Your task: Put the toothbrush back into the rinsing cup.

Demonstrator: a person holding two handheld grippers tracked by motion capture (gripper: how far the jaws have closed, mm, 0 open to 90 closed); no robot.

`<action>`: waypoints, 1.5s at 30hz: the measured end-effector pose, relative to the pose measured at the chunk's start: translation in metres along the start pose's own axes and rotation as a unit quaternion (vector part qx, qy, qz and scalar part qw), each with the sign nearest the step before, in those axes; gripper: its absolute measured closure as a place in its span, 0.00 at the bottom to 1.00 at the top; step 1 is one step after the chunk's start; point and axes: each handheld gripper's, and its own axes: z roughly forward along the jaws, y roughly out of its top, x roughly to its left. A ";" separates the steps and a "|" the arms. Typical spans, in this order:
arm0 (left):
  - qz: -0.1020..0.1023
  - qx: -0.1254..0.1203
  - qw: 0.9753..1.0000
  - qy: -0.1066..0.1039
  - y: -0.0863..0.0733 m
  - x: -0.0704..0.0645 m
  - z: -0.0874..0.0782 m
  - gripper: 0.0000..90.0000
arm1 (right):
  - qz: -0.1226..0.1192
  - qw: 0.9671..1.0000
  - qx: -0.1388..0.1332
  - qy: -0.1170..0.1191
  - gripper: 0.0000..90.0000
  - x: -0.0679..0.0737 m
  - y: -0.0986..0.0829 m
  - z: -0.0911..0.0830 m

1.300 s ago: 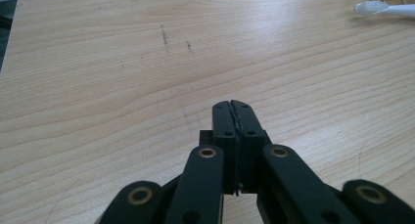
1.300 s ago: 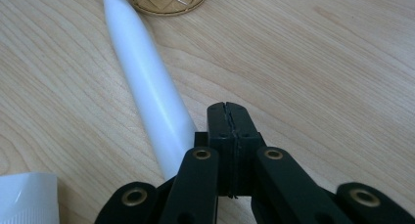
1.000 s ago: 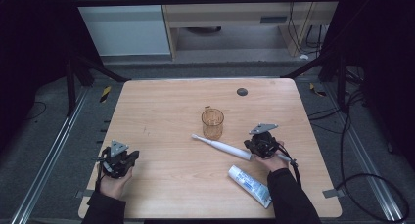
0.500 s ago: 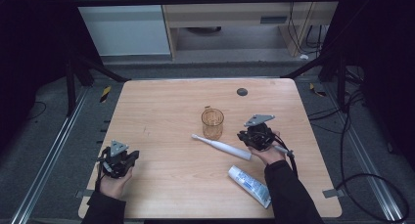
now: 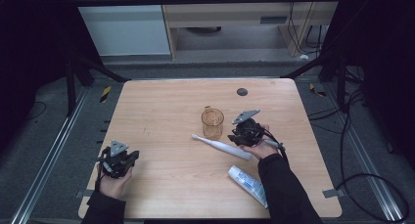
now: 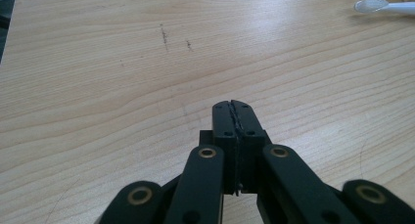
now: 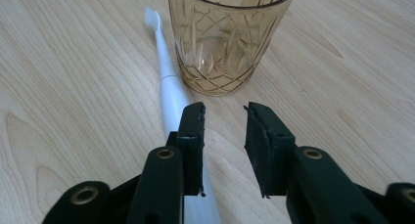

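An amber cut-glass cup (image 5: pixel 213 123) (image 7: pixel 226 35) stands upright near the table's middle. A white toothbrush (image 5: pixel 221 146) (image 7: pixel 169 81) lies flat just in front of it, head toward the left. My right gripper (image 5: pixel 235 134) (image 7: pixel 224 115) hovers just right of the cup, open and empty; the toothbrush handle passes under its left jaw. A white and blue toothpaste tube (image 5: pixel 247 185) lies nearer the front edge, beside the right forearm. My left gripper (image 5: pixel 117 160) (image 6: pixel 233 108) rests at the front left with its jaws pressed together on nothing.
A small dark round disc (image 5: pixel 242 91) lies near the table's far edge. Faint pen marks (image 6: pixel 164 34) show on the wood ahead of the left gripper. The wooden table (image 5: pixel 161 111) has bare room on its left half and far side.
My right gripper has moved forward and left, from beside the toothbrush handle's end to right next to the cup. The left gripper has stayed still.
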 end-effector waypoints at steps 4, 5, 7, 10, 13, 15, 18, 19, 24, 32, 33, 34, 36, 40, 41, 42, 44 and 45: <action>-0.001 0.001 1.000 -0.003 0.000 0.000 0.001 0.99 | -0.002 1.000 0.008 0.010 0.72 -0.001 0.003 0.003; 0.000 0.002 1.000 -0.004 0.000 0.001 0.001 0.99 | -0.002 1.000 0.009 0.012 0.71 -0.001 0.003 0.004; -0.001 0.001 1.000 -0.004 0.000 0.001 0.001 0.99 | -0.004 1.000 0.020 0.016 0.70 0.000 0.002 0.007; -0.001 0.003 1.000 -0.005 0.000 0.001 0.002 0.99 | -0.006 0.999 0.029 0.024 0.69 0.000 0.002 0.010; -0.001 0.002 1.000 -0.005 0.000 0.001 0.002 0.99 | -0.009 0.999 0.033 0.028 0.69 0.000 0.002 0.012; 0.000 0.003 1.000 -0.005 0.000 0.001 0.002 0.99 | -0.011 0.999 0.040 0.031 0.69 0.000 0.003 0.013; 0.002 0.003 1.000 -0.006 0.000 0.001 0.002 0.99 | -0.016 0.998 0.050 0.036 0.69 0.002 0.005 0.017; 0.002 0.003 1.000 -0.006 0.000 0.001 0.002 0.99 | -0.016 0.998 0.050 0.036 0.69 0.002 0.005 0.017; 0.002 0.004 1.000 -0.006 0.000 0.002 0.002 0.99 | -0.021 0.997 0.063 0.046 0.68 0.005 0.008 0.023; 0.002 0.004 1.000 -0.006 0.000 0.001 0.002 0.99 | -0.022 0.995 0.084 0.051 0.68 0.007 0.007 0.032; 0.002 0.004 1.000 -0.007 0.000 0.001 0.002 0.99 | -0.023 0.994 0.088 0.054 0.69 0.007 0.007 0.033; 0.002 0.004 1.000 -0.006 0.000 0.001 0.002 0.99 | -0.022 0.994 0.091 0.055 0.69 0.007 0.007 0.034; 0.002 0.005 1.000 -0.006 0.000 0.001 0.002 0.99 | -0.022 0.994 0.093 0.055 0.69 0.007 0.007 0.035; 0.001 0.005 1.000 -0.006 0.000 0.002 0.002 0.99 | -0.028 0.993 0.102 0.060 0.69 0.008 0.007 0.038; 0.002 0.005 1.000 -0.006 0.000 0.002 0.002 0.99 | -0.030 0.992 0.105 0.060 0.69 0.008 0.007 0.039; 0.002 0.005 1.000 -0.006 0.000 0.002 0.002 0.99 | -0.030 0.992 0.105 0.060 0.69 0.008 0.007 0.039; 0.002 0.005 1.000 -0.006 0.000 0.001 0.002 0.99 | -0.033 0.992 0.109 0.059 0.69 0.009 0.008 0.041; 0.002 0.005 1.000 -0.006 0.000 0.001 0.002 0.99 | -0.032 0.992 0.111 0.059 0.68 0.009 0.008 0.042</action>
